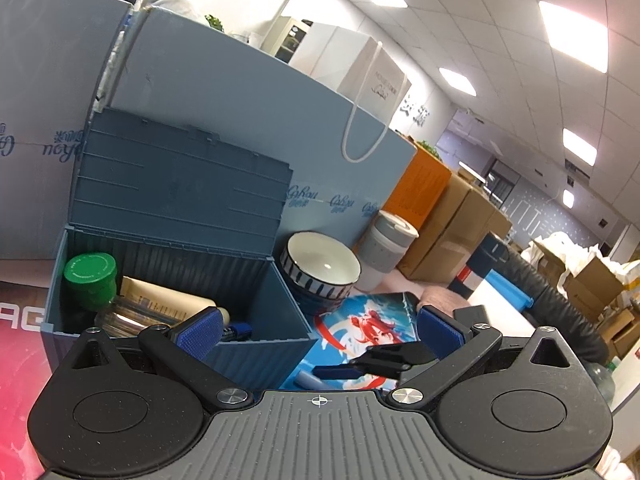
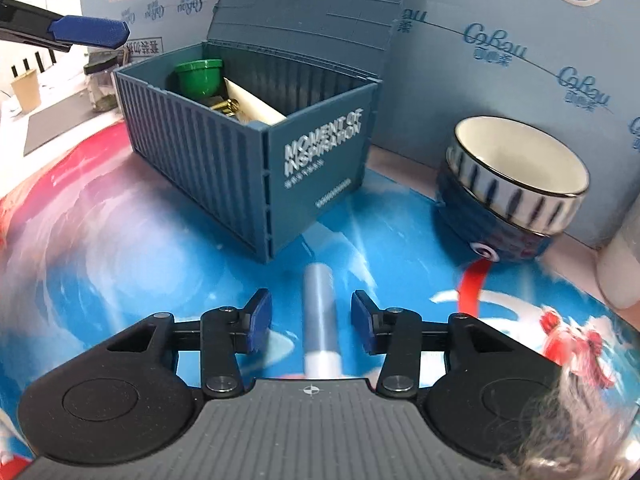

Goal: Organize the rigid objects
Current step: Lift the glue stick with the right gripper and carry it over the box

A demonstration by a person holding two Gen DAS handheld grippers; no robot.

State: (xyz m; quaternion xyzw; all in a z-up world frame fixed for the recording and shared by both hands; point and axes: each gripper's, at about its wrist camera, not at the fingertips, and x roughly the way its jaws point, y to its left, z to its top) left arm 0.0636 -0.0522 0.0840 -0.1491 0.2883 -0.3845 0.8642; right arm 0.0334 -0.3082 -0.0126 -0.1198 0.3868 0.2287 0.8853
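A blue container-shaped box (image 2: 248,160) stands open on the printed mat, its lid up. It holds a green-capped bottle (image 2: 199,77), a cream tube and brass pieces; it also shows in the left wrist view (image 1: 256,300) with the green cap (image 1: 90,270). A grey-blue pen (image 2: 320,320) lies on the mat between the open jaws of my right gripper (image 2: 311,316), not gripped. My left gripper (image 1: 318,326) is open and empty above the box's right wall. The right gripper's fingers (image 1: 384,360) show below it.
A blue-striped ceramic bowl (image 2: 516,184) stands right of the box, also in the left wrist view (image 1: 320,268). A grey lidded cup (image 1: 386,248) stands behind it. Blue foam boards (image 2: 500,60) wall the back. A paper cup (image 2: 26,90) sits far left.
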